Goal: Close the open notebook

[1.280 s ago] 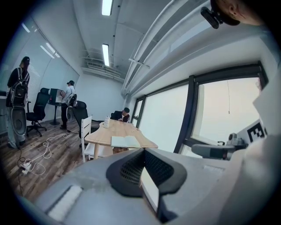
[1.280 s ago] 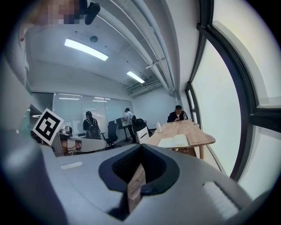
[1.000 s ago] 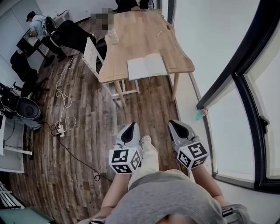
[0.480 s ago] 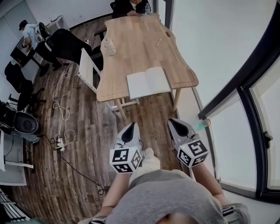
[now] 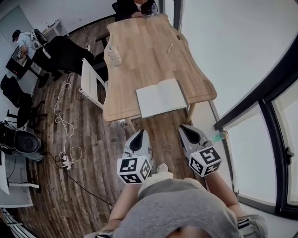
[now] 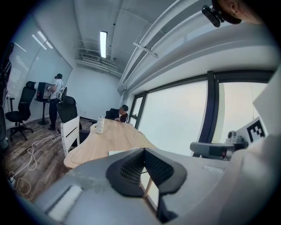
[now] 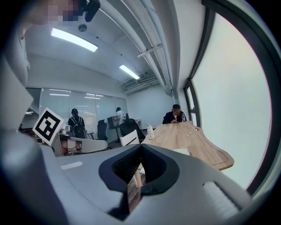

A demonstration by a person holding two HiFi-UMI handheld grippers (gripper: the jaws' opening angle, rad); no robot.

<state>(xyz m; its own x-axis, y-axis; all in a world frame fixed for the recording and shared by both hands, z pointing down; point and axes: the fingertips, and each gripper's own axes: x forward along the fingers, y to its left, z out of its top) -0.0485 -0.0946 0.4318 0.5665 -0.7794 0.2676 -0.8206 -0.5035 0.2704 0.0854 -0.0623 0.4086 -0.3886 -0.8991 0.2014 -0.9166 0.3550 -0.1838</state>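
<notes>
The open notebook (image 5: 162,97) lies flat with blank white pages at the near end of the wooden table (image 5: 144,46). Both grippers are held short of the table's near edge, over the wood floor, pointing toward it. My left gripper (image 5: 138,135) is shut and holds nothing, and so is my right gripper (image 5: 188,130). In the left gripper view, the jaws (image 6: 143,151) meet at the tips, and a white sliver of the notebook (image 6: 119,152) shows beyond them. The right gripper view shows its jaws (image 7: 141,147) closed, with the notebook (image 7: 182,151) just past them.
A white chair (image 5: 91,81) stands at the table's left side. On the table are a pale bottle (image 5: 114,55) and a pen (image 5: 170,47). A person (image 5: 132,5) sits at the far end. Cables (image 5: 63,116) trail on the floor at left; a window wall runs along the right.
The table and notebook have drawn nearer in the head view as both grippers were carried forward toward them. Both stay shut.
</notes>
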